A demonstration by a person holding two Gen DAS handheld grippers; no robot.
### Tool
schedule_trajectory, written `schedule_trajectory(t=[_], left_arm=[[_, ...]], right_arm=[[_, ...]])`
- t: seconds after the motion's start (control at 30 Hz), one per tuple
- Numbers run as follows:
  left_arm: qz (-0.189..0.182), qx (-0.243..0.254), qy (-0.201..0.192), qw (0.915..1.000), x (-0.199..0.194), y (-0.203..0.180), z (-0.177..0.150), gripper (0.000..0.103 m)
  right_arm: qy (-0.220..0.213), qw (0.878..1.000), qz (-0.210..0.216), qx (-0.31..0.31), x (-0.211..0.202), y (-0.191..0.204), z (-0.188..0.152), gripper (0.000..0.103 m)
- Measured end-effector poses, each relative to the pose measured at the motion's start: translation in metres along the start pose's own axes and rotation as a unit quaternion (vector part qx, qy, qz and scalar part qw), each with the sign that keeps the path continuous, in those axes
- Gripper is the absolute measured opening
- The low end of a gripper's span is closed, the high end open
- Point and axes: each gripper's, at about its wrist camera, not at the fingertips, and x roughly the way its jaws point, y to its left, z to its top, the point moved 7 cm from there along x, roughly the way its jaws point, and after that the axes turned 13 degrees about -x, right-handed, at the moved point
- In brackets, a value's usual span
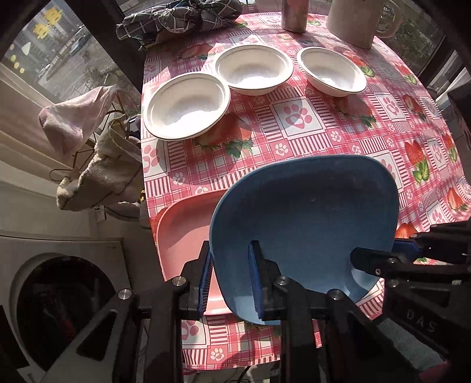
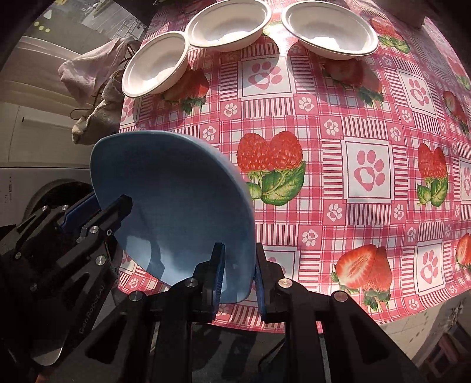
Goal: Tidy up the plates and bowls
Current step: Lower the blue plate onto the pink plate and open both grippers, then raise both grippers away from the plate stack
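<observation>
I'm seeing three bowls sitting in a row across the far side of the table. Nearer me, one plate is hanging above the table's near edge, partly over another plate lying to its left.

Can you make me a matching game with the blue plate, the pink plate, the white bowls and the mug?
Things:
1. blue plate
2. pink plate
3. white bowls
4. mug

Places:
A. in a row across the table's middle
B. at the table's far edge
C. lying flat at the table's near corner
D. gripped by both grippers

Pairs: 1-D, 2-C, 3-A, 4-B
</observation>
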Motion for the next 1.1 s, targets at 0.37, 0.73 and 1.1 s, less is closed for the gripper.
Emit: schedule_trajectory(t=[0.37, 0.73, 1.1], left_arm=[[0.033, -0.052, 0.015, 0.9980, 0.025, 0.057, -0.003, 0.026], [0.017, -0.083, 0.014, 0.9963, 0.046, 0.076, -0.005, 0.032], [-0.049, -0.125, 0.000, 0.9910, 0.021, 0.072, 0.011, 0.078]], right_arm=[[0.037, 0.997, 0.019, -0.057, 0.034, 0.054, 0.024, 0.022], [0.060, 0.996, 0.029, -0.055, 0.069, 0.068, 0.036, 0.022], [0.021, 0.999, 0.034, -0.031, 0.041, 0.037, 0.033, 0.095]])
